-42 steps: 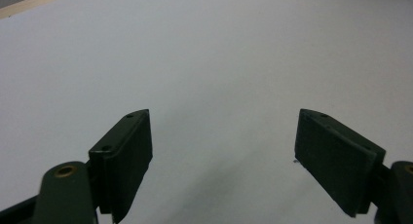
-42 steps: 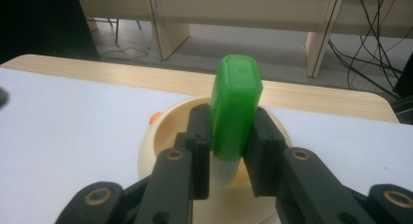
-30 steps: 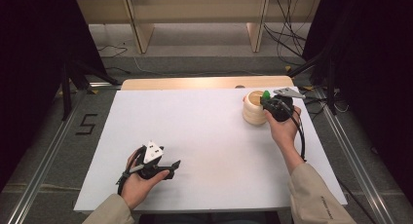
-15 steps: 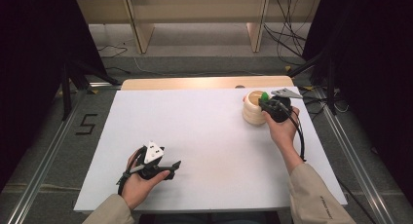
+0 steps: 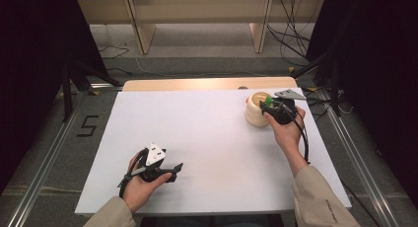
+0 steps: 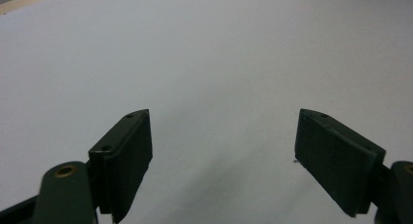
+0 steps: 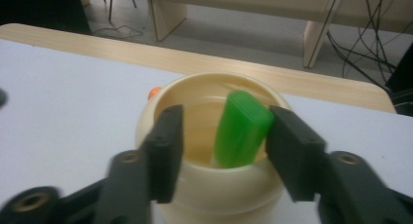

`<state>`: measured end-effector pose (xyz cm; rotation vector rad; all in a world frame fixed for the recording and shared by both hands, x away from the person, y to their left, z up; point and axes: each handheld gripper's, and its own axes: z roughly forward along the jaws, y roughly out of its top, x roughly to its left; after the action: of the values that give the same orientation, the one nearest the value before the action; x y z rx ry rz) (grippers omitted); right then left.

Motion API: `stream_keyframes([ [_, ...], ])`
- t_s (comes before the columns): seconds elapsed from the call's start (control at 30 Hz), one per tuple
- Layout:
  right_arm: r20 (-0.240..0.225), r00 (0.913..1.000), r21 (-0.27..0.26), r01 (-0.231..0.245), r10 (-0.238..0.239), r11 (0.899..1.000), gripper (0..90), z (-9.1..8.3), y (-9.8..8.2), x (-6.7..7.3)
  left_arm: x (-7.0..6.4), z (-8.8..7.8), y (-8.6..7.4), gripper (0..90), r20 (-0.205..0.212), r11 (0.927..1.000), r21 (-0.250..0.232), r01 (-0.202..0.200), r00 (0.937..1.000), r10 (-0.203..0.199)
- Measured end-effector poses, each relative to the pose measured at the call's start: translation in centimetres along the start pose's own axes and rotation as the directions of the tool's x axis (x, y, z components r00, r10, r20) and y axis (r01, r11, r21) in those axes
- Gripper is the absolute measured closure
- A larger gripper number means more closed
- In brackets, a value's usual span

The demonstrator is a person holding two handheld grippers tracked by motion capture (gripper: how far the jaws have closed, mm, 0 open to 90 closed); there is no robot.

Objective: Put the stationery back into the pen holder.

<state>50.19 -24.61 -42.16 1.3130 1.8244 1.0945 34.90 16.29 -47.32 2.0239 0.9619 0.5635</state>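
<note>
A cream bowl (image 5: 255,113) (image 7: 219,190) stands at the far right of the white table (image 5: 207,128). A green block (image 5: 269,99) (image 7: 241,129) stands tilted inside the bowl's mouth. My right gripper (image 5: 268,105) (image 7: 226,121) hovers over the rim and its jaws have just been opening. The block sits between them, leaning by the right jaw, with a clear gap to the left one. My left gripper (image 5: 177,167) (image 6: 224,156) rests low over bare table at the near left, open, with nothing between its pads.
A small orange thing (image 7: 154,92) peeks out behind the bowl. A bare wooden strip (image 5: 207,84) runs along the table's far edge. Cables and wooden furniture legs lie on the floor beyond.
</note>
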Motion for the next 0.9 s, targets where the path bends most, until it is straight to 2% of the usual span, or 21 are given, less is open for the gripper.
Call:
stream_keyframes([
  [0.03,0.005,1.0,-0.002,-0.002,0.002,1.0,36.2,-0.4,0.1,0.0,0.0,0.0,0.0,21.2,0.0,1.0,0.0,0.0,1.0,0.0],
  [0.07,0.005,1.0,-0.002,-0.002,0.002,1.0,36.2,-0.4,0.1,0.0,0.0,0.0,0.0,21.2,-0.001,1.0,0.0,0.0,1.0,0.0],
  [0.1,0.012,0.9999,0.001,0.001,-0.001,1.0,31.2,-0.9,0.2,0.1,0.0,0.0,0.0,21.2,-0.001,1.0,-0.001,-0.004,1.0,0.004],
  [0.23,0.017,0.9999,0.01,0.002,-0.002,1.0,27.4,-1.7,0.3,0.1,0.1,0.0,0.0,21.2,-0.003,1.0,-0.001,0.001,1.0,-0.001],
  [0.3,-0.004,1.0,0.003,0.009,-0.009,1.0,29.3,-2.6,0.1,0.1,0.1,-0.1,0.0,21.2,-0.002,1.0,0.0,0.0,1.0,0.0],
  [0.37,-0.012,0.9999,0.004,0.007,-0.007,1.0,28.9,-2.8,0.0,0.2,0.0,0.0,0.0,21.2,-0.001,1.0,-0.001,0.003,1.0,-0.003],
  [0.47,-0.05,0.9987,0.017,0.001,0.0,1.0,27.1,-3.4,-0.4,0.3,0.0,-0.1,0.0,21.2,-0.002,1.0,-0.001,0.001,1.0,-0.001],
  [0.6,-0.109,0.994,0.02,0.003,-0.001,1.0,25.3,-4.5,-0.7,0.6,0.1,-0.1,0.0,21.1,-0.004,1.0,-0.001,0.003,1.0,-0.003],
  [0.9,-0.18,0.9836,0.055,0.023,-0.013,0.998,23.3,-5.8,-1.6,1.3,0.1,0.0,-0.1,21.1,-0.003,1.0,-0.002,0.007,1.0,-0.007],
])
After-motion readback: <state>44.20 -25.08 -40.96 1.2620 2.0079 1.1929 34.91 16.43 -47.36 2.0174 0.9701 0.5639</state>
